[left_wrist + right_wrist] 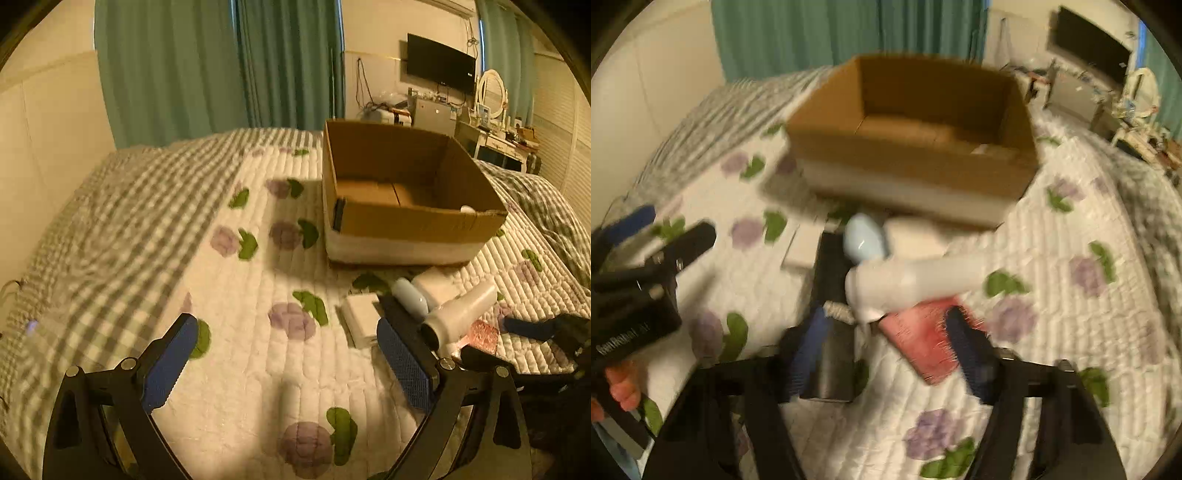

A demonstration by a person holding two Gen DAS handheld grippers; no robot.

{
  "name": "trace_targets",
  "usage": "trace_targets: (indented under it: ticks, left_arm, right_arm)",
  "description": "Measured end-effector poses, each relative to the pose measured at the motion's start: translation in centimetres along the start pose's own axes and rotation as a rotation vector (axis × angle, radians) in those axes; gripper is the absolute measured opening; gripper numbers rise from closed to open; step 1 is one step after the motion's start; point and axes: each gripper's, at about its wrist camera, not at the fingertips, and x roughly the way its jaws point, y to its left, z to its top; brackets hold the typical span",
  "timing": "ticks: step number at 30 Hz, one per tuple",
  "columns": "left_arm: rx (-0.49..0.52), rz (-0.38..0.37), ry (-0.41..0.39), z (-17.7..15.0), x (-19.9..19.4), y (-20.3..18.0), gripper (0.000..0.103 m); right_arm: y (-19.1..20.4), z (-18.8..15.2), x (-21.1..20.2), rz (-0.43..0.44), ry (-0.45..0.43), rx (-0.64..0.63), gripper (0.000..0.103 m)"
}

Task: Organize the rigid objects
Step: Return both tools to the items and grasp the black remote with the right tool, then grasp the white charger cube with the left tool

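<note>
An open cardboard box (413,221) (912,162) stands on the quilted bed. In front of it lies a pile: a white hair dryer (458,317) (916,280), a pale blue egg-shaped object (408,297) (864,240), a black box (831,273), a flat white box (360,319) (801,247), another white box (436,284) and a red pouch (480,332) (923,336). My left gripper (288,354) is open and empty over bare quilt, left of the pile. My right gripper (886,350) is open just before the hair dryer's handle, holding nothing.
The floral quilt (258,295) covers the bed, with a checked blanket (110,221) on the left. Green curtains (221,62) hang behind. A TV (439,62) and a cluttered dresser (495,136) stand at the back right. A small white item (467,209) lies inside the box.
</note>
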Motion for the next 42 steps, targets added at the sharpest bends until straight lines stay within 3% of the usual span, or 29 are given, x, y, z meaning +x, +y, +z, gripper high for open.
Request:
trace_targets:
  ticks: [5,8,11,13,20,23,31,37,38,42]
  left_arm:
    - [0.021,-0.026,0.042,-1.0,1.1,-0.1,0.099]
    - [0.000,-0.023,0.056,-1.1,1.5,0.4,0.099]
    - [-0.018,-0.027,0.065,-1.2,1.8,0.8,0.099]
    - [-0.026,-0.027,0.061,-1.3,1.6,1.0,0.099]
    - [-0.001,-0.008,0.061,-1.3,1.4,0.3,0.099]
    - [0.028,-0.008,0.061,-1.3,1.3,-0.5,0.099]
    - [0.085,-0.004,0.092,-1.3,1.7,-2.7,0.099]
    - [0.077,-0.039,0.120,-0.5,3.1,-4.5,0.099]
    - [0.080,-0.035,0.125,-0.5,3.8,-4.9,0.099]
    - [0.054,-0.041,0.149,-0.5,6.2,-5.5,0.099]
  right_arm:
    - [2.1,-0.9,2.3,0.070,0.053,-0.044,0.053]
    - [3.1,-1.1,3.4,0.060,0.072,-0.066,0.053]
    - [3.8,-1.0,5.0,0.023,0.093,-0.072,0.038]
    - [3.9,-0.9,5.6,0.010,0.091,-0.062,0.034]
    - [2.6,-1.6,3.1,0.033,0.008,-0.017,0.029]
    - [1.9,-1.3,1.0,0.063,-0.048,0.004,0.019]
    - [0.8,-0.2,-2.9,0.088,-0.174,0.020,0.019]
    - [-2.9,0.8,-3.9,0.050,-0.228,0.121,0.019]
    - [-4.2,0.7,-3.9,-0.002,-0.243,0.154,0.019]
    - [-5.9,0.5,-3.4,-0.007,-0.241,0.216,0.019]
